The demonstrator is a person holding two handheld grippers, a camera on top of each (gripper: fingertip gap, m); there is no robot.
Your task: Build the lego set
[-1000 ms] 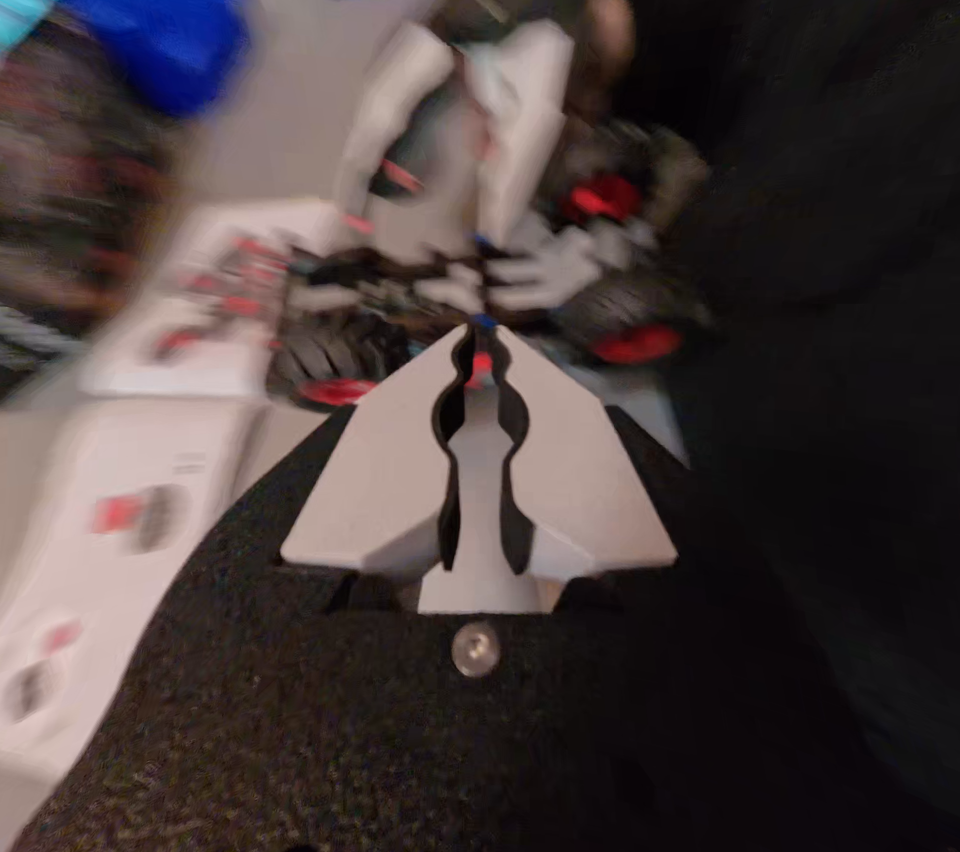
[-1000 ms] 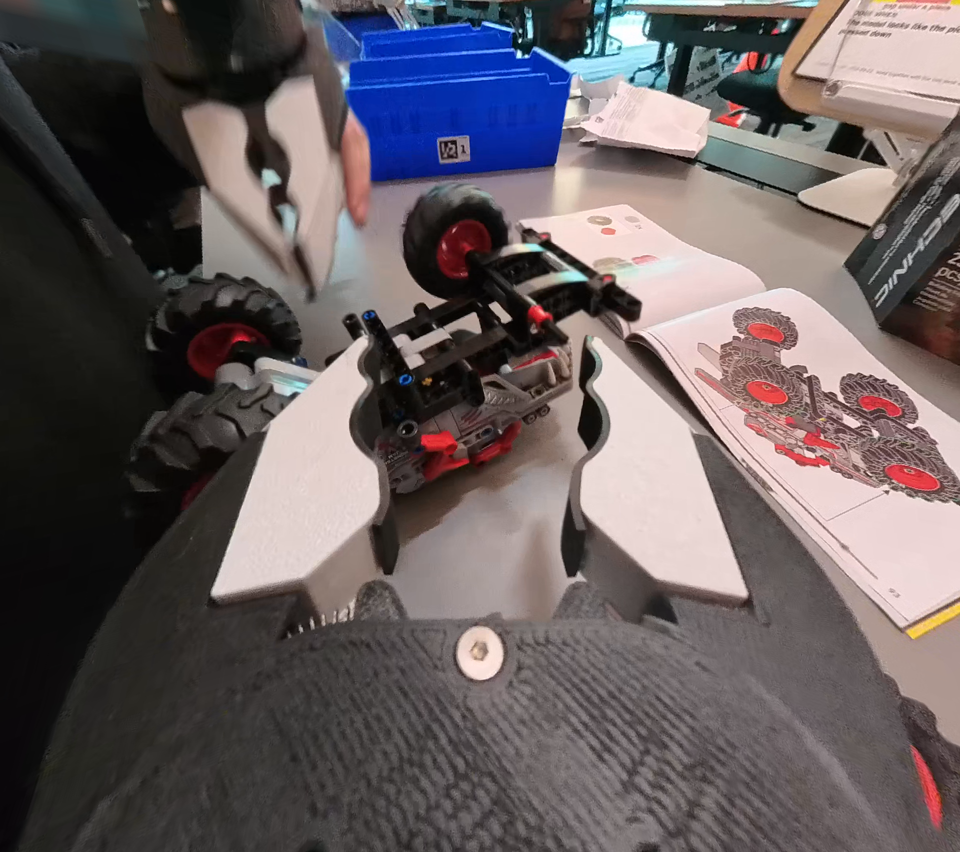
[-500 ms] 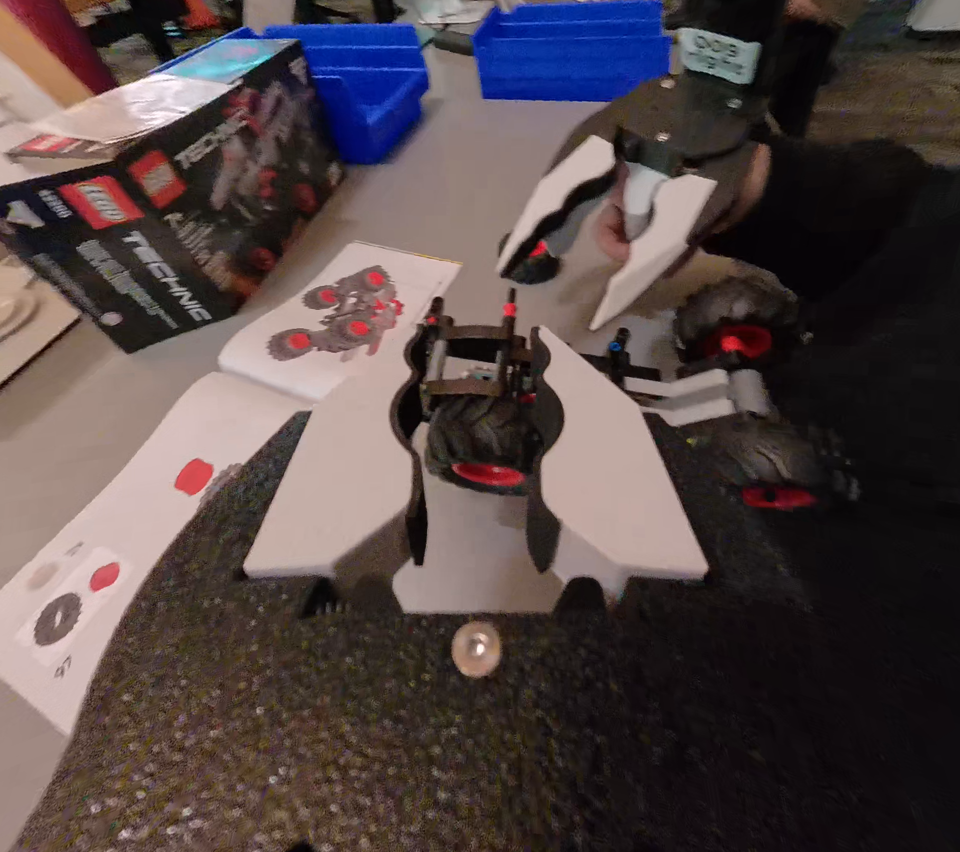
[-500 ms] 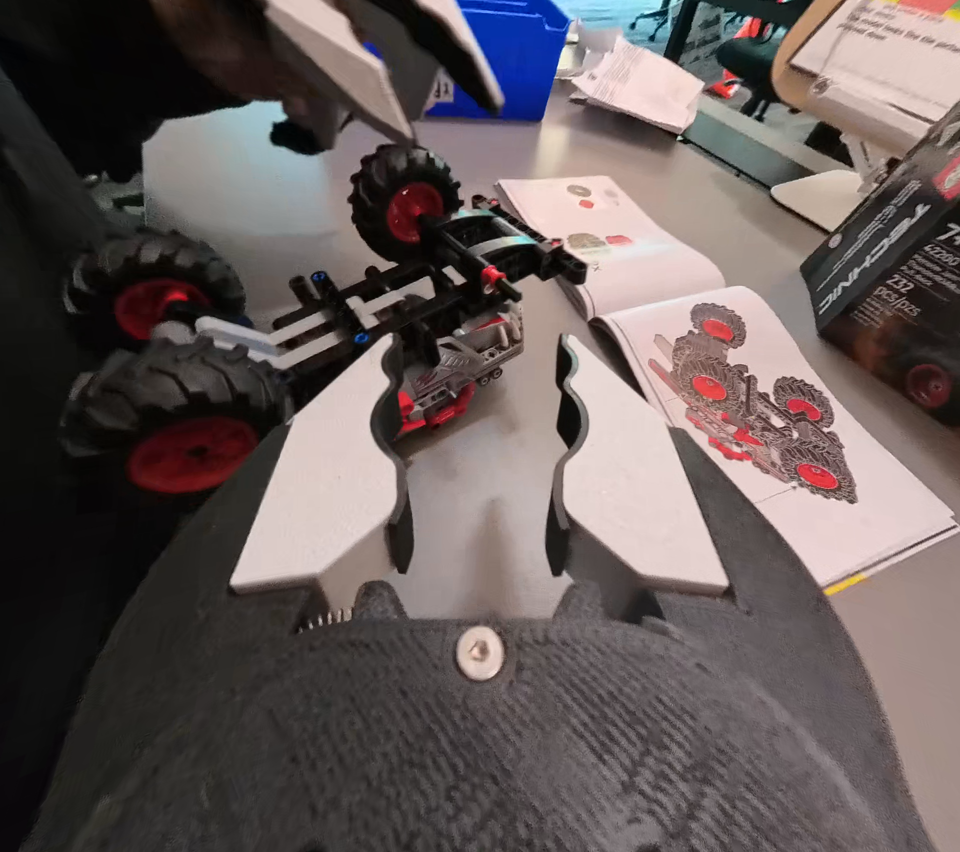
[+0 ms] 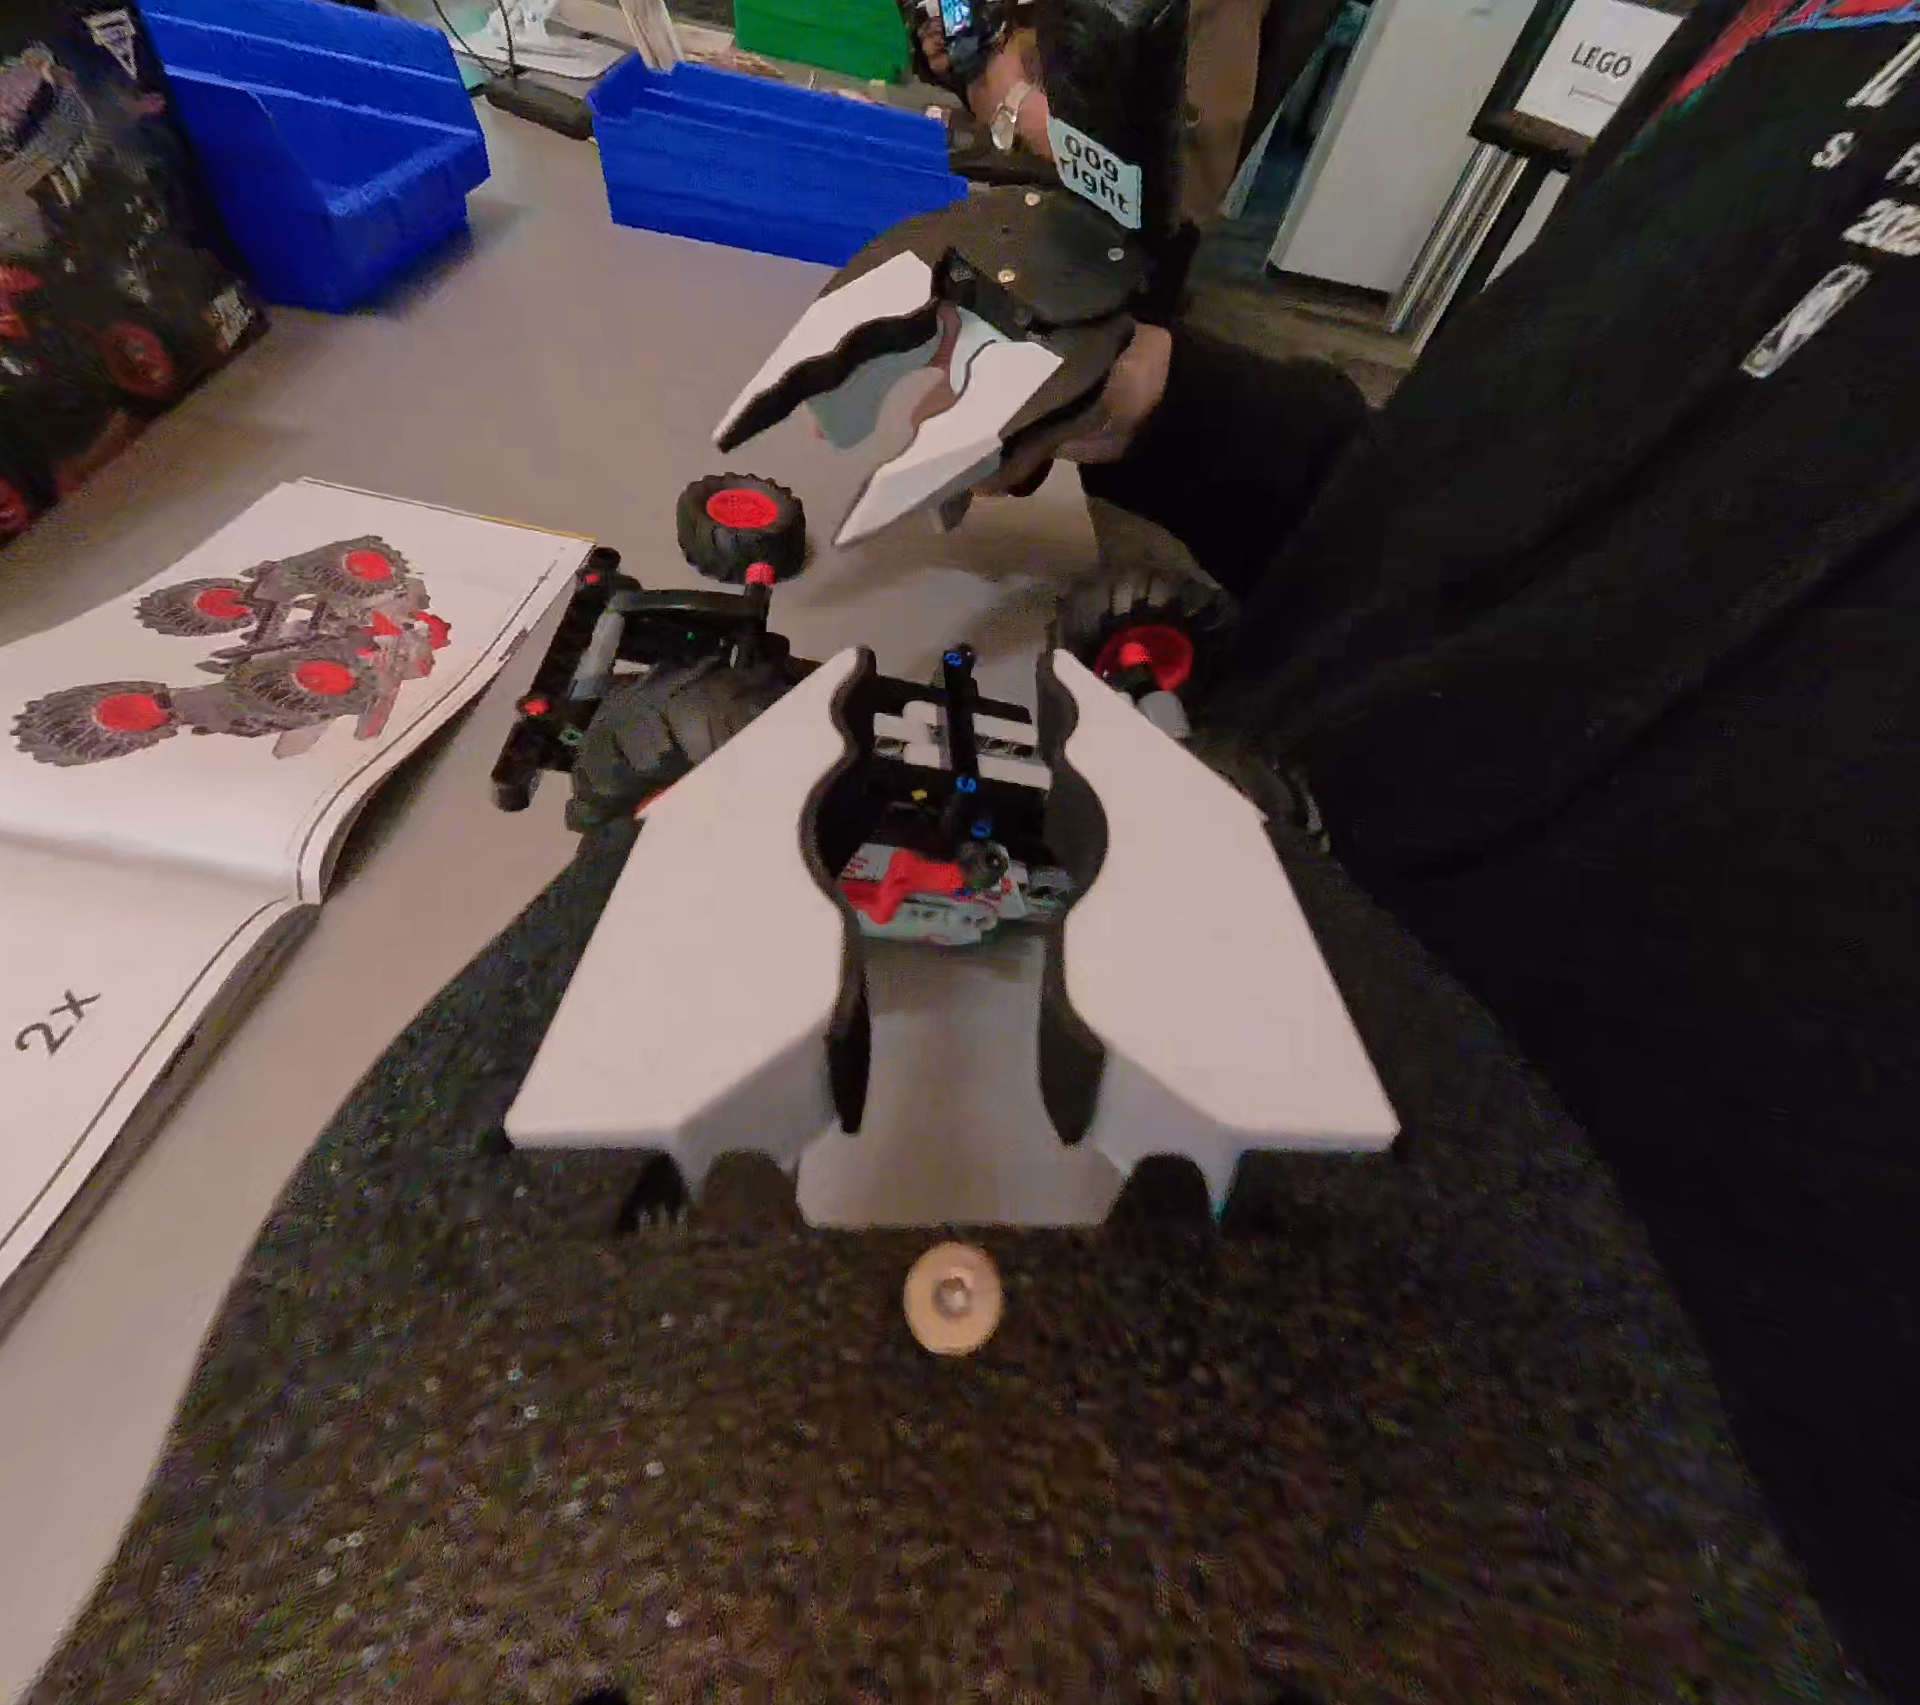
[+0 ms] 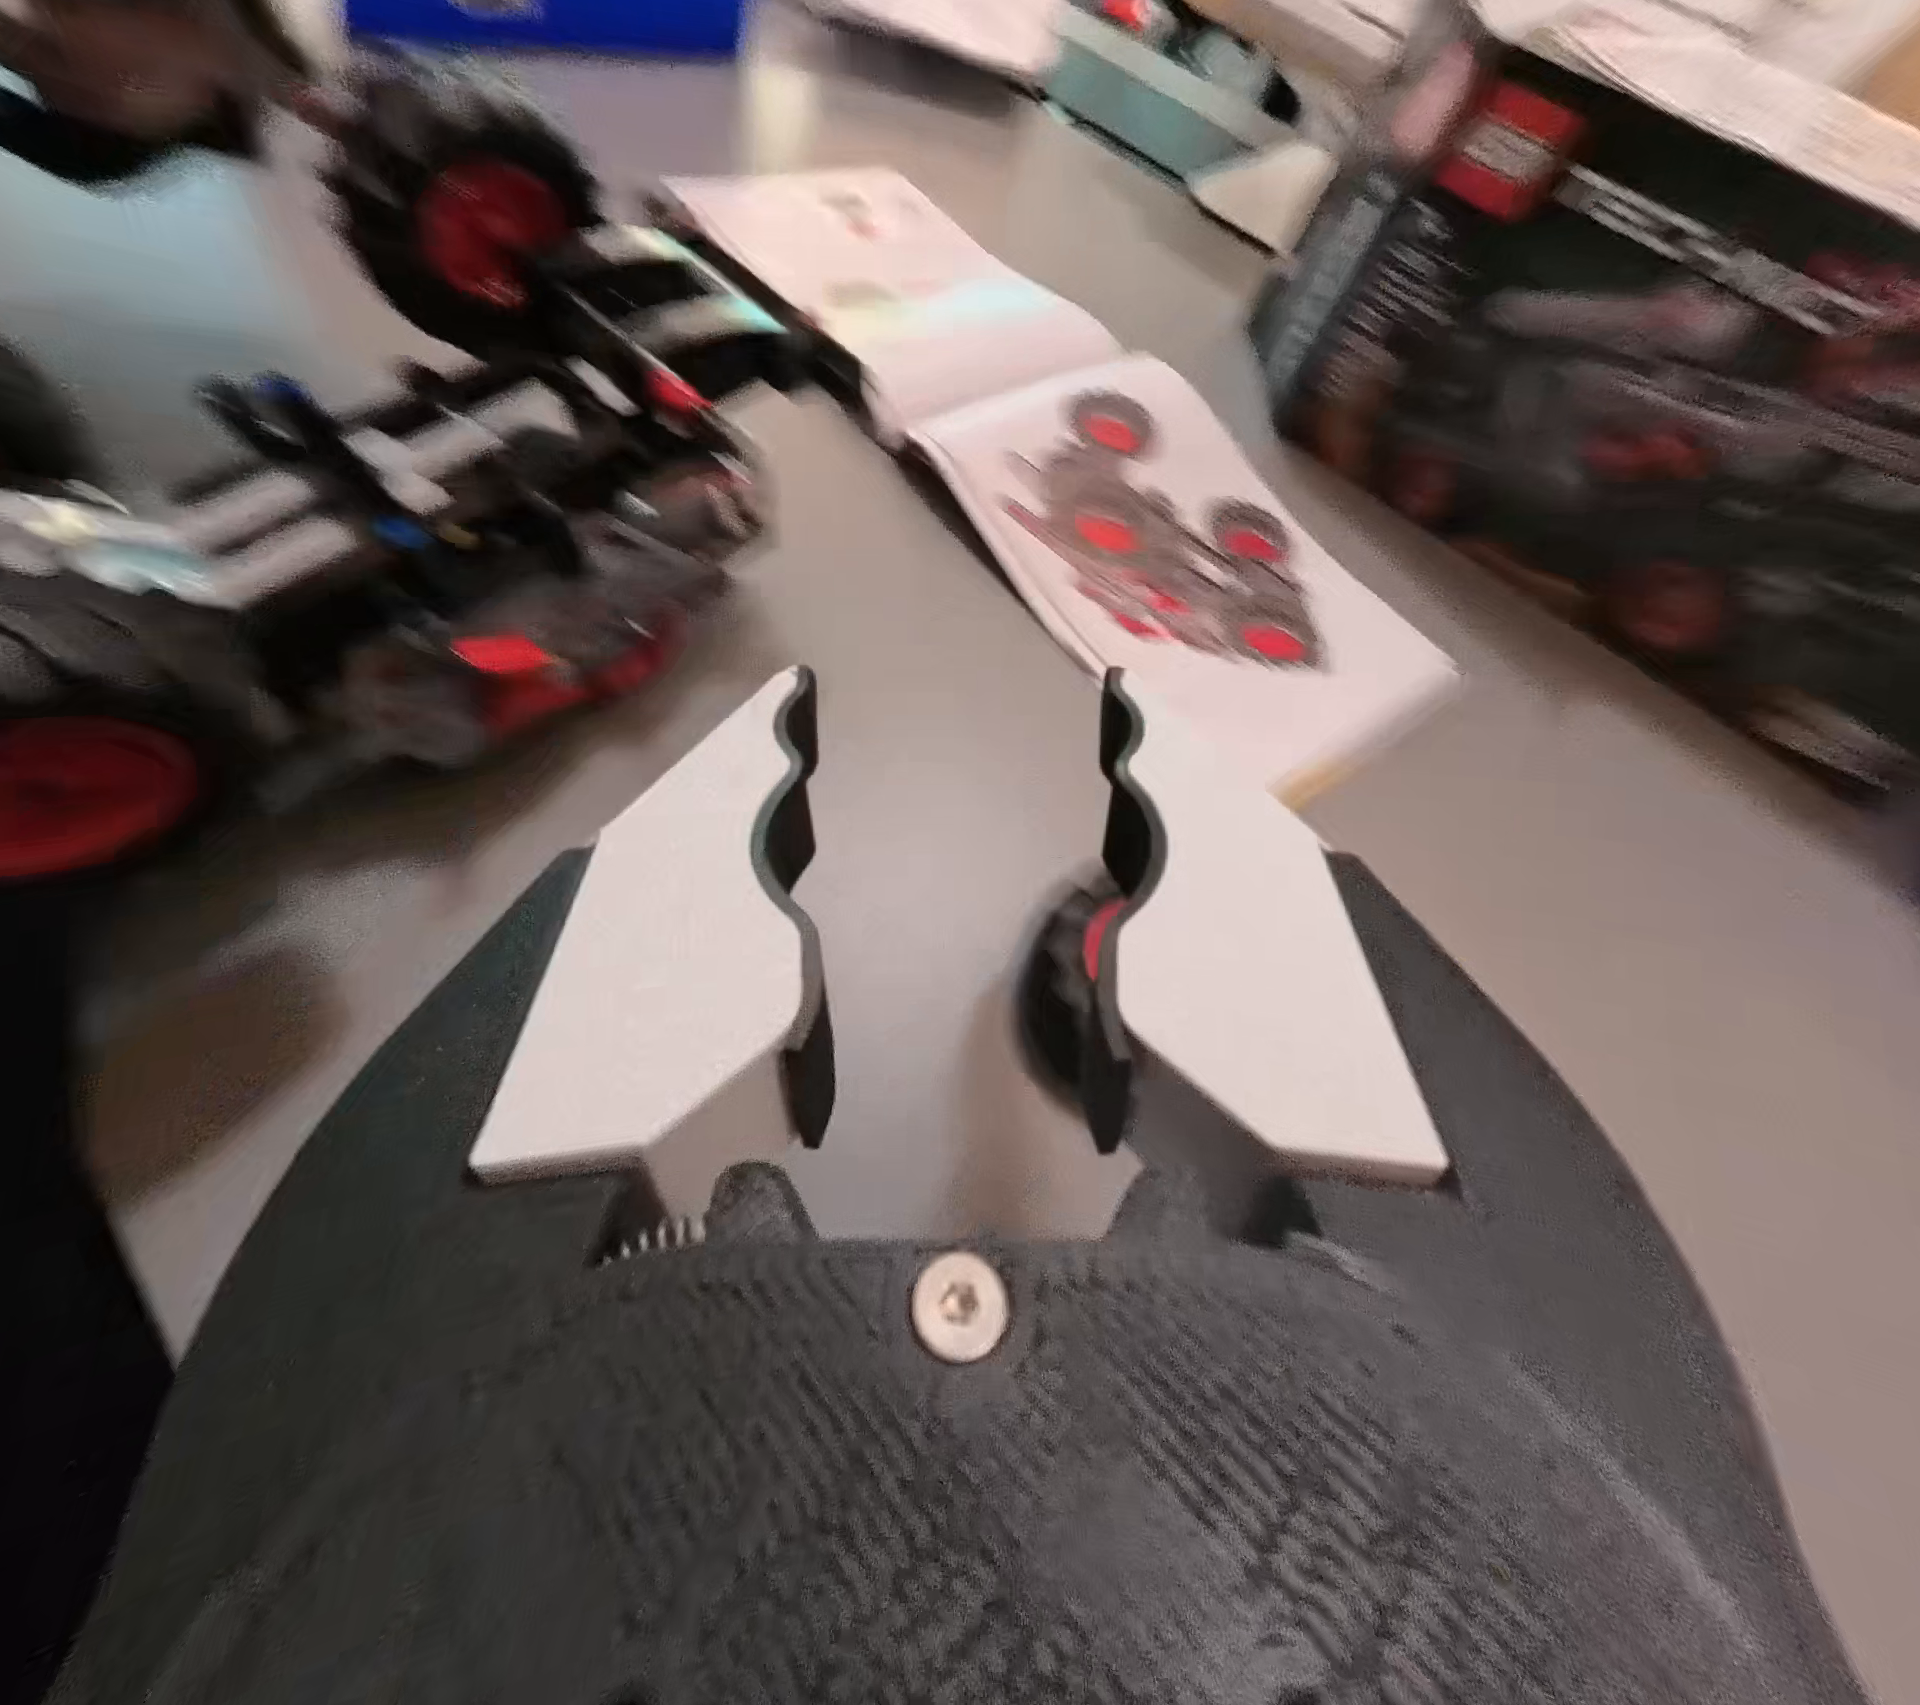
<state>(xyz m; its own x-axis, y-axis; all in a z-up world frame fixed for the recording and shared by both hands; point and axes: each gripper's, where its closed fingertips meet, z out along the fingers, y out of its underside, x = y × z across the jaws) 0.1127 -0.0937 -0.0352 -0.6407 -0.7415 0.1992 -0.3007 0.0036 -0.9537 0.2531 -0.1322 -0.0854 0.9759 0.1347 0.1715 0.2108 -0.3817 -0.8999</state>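
A part-built Lego truck (image 5: 935, 876), with a black frame, red parts and black tyres on red hubs, lies on the grey table (image 5: 571, 367). My left gripper (image 5: 956, 679) is open and hovers over the middle of its chassis, which shows between the fingers. A loose wheel (image 5: 740, 525) lies just beyond the truck's front axle. My right gripper (image 5: 790, 481) is open and empty, tips pointing down at that wheel. In the blurred right wrist view, the right gripper (image 6: 956, 699) is open, the wheel (image 6: 1070, 959) peeks from under its right finger, and the truck (image 6: 416, 492) lies to the left.
An open instruction booklet (image 5: 208, 720) lies left of the truck, with the set's dark box (image 5: 83, 201) beyond it. Two blue bins (image 5: 312, 128) (image 5: 769, 159) stand at the back. A person in dark clothing (image 5: 1558, 512) fills the right side. From the right gripper's tips to the wheel (image 6: 1070, 959) is close to 7 cm.
My left gripper has opened from shut and shifted from the front wheel to over the chassis. My right gripper has swung right, away from the truck, to over the loose wheel.
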